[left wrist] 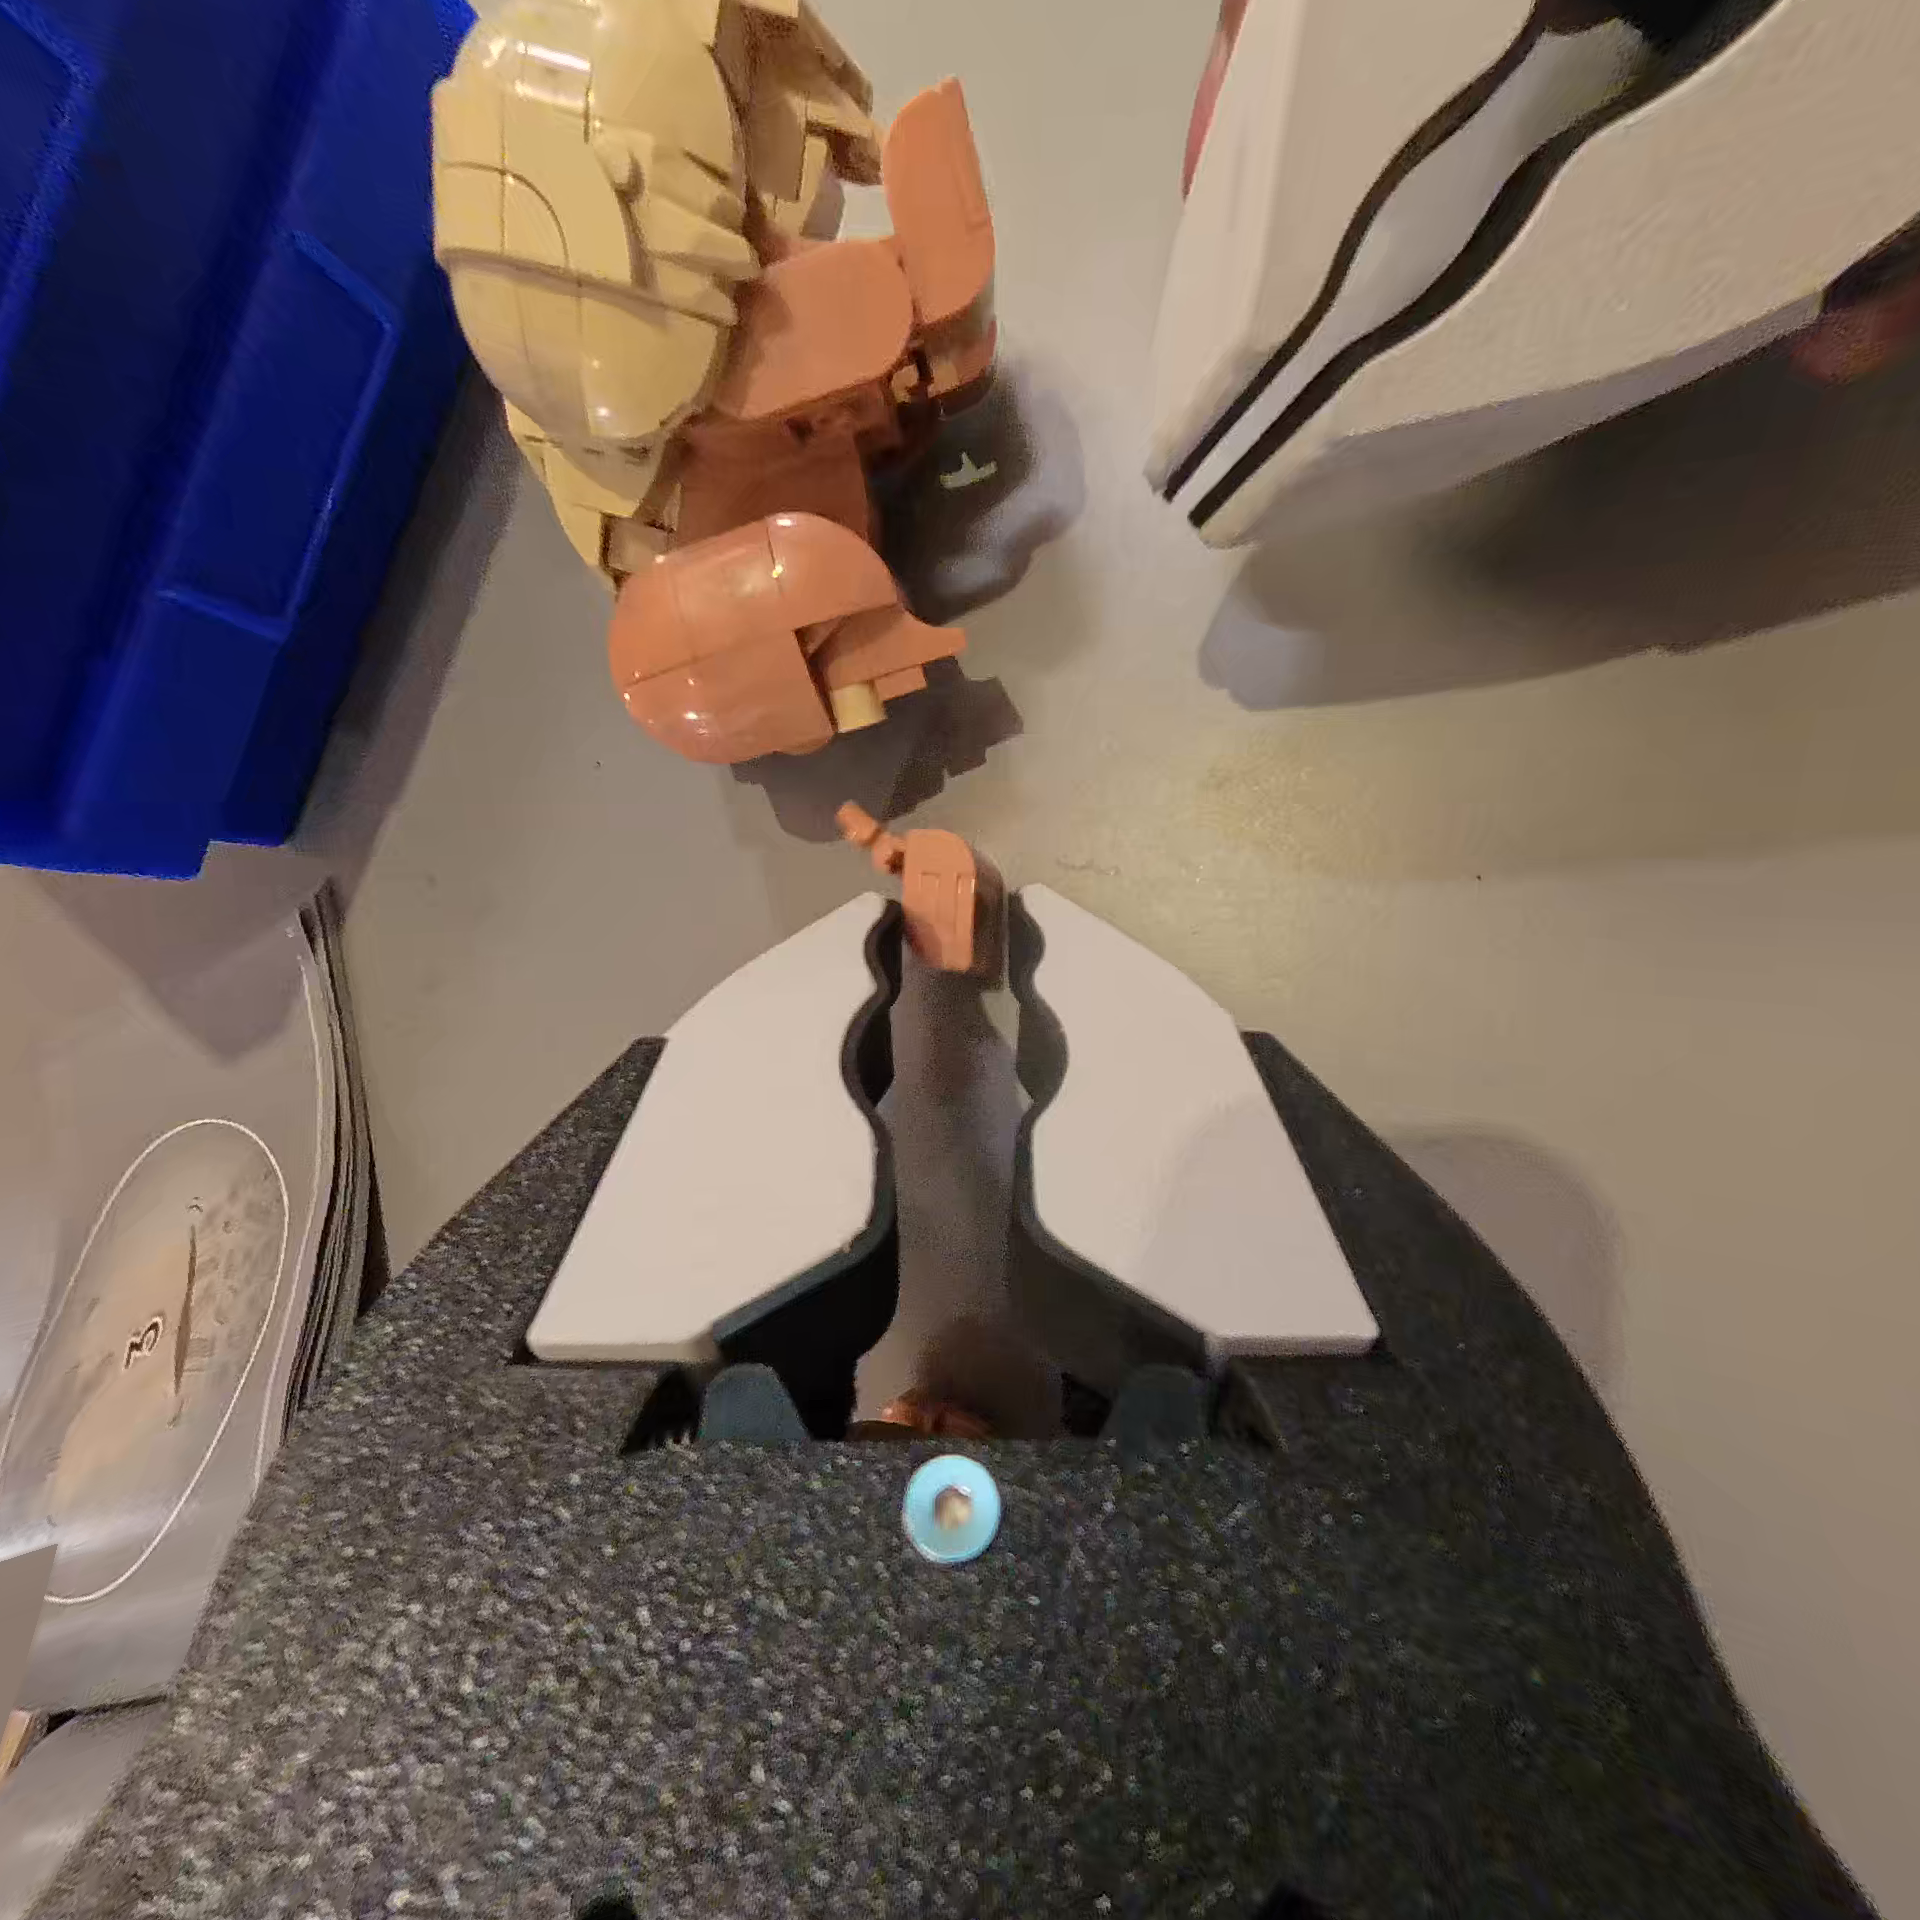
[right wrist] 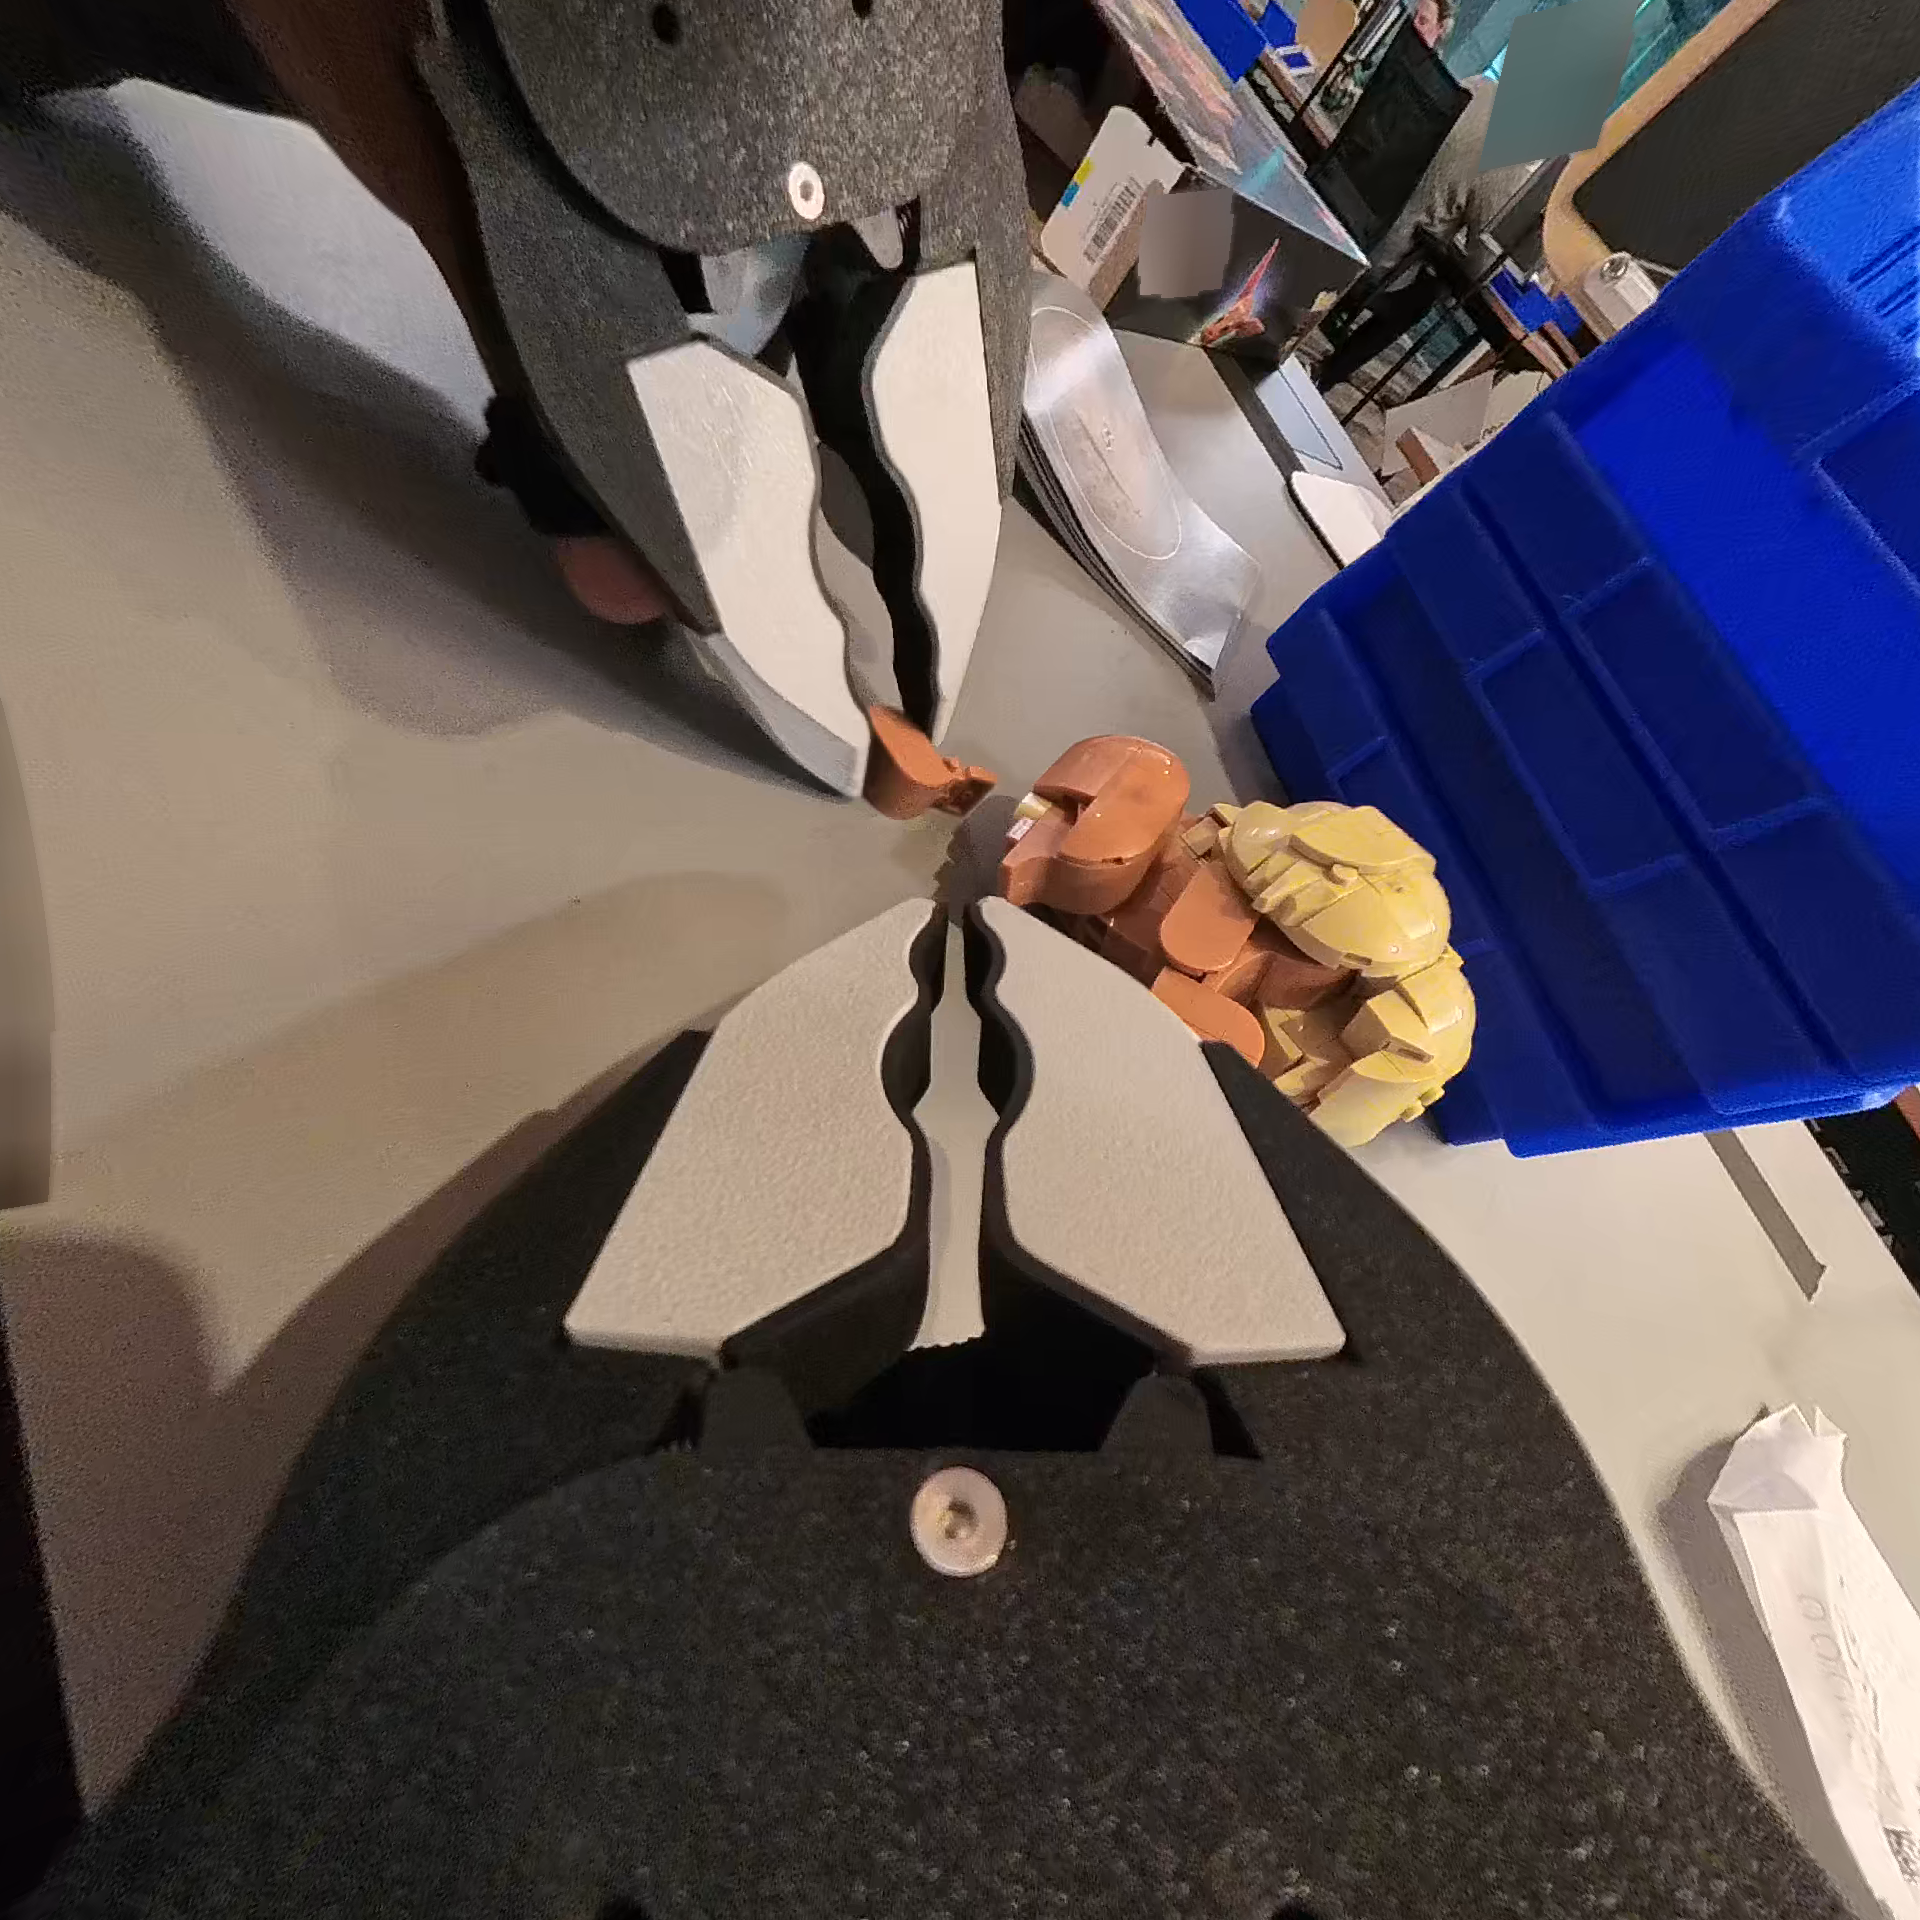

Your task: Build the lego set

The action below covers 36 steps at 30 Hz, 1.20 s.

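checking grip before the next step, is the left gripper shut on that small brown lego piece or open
Shut on it. The left gripper pinches the small brown piece at its fingertips, held off the table just short of the lego model.

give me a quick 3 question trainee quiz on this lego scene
1. True or false: the left gripper is shut on a small brown piece.
2. Which colour is the bin beside the lego model? A) red B) blue C) green
3. Fill in: the right gripper holds ____.

Key: 1 true. 2 B. 3 nothing; it is shut, its fingertips close together with no piece between them.
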Available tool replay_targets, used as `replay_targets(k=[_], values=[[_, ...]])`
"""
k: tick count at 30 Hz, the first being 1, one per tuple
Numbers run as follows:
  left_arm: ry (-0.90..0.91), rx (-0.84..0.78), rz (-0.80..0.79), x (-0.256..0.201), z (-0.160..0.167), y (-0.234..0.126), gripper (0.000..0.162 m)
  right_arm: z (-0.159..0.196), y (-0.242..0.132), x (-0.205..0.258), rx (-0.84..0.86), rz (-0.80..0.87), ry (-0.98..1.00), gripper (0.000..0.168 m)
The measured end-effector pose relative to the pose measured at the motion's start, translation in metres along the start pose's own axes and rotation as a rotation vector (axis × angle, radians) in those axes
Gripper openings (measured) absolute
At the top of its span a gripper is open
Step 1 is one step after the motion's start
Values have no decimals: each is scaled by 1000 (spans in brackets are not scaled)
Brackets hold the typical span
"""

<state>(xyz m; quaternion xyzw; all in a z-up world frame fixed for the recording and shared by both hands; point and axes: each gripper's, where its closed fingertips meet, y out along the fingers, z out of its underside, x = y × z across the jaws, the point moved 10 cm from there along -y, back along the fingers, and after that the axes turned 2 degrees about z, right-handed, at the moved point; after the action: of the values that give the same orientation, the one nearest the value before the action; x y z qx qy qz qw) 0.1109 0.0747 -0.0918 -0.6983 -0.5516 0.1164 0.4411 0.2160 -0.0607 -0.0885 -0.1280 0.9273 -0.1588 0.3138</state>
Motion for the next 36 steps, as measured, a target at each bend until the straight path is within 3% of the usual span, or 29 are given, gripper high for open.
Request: replay_targets(k=[6,11,17,24,31,36], values=[[61,-72,31,-5,3,-5,14,0,0,0,-14,-1,-10,7],[261,-197,32,-14,4,-19,14,-4,0,2,-55,-5,-72,16],[574,-259,27,-28,9,-29,14,-17,-1,7,-125,26,-382,17],[757,-278,-47,-38,8,-33,14,-14,9,22,-73,-37,-567,21],[817,-247,-71,-44,8,-29,14,-13,14,29,-55,-3,-654,11],[638,-302,-93,-35,7,-34,17,-13,13,27,-54,114,-667,6]])
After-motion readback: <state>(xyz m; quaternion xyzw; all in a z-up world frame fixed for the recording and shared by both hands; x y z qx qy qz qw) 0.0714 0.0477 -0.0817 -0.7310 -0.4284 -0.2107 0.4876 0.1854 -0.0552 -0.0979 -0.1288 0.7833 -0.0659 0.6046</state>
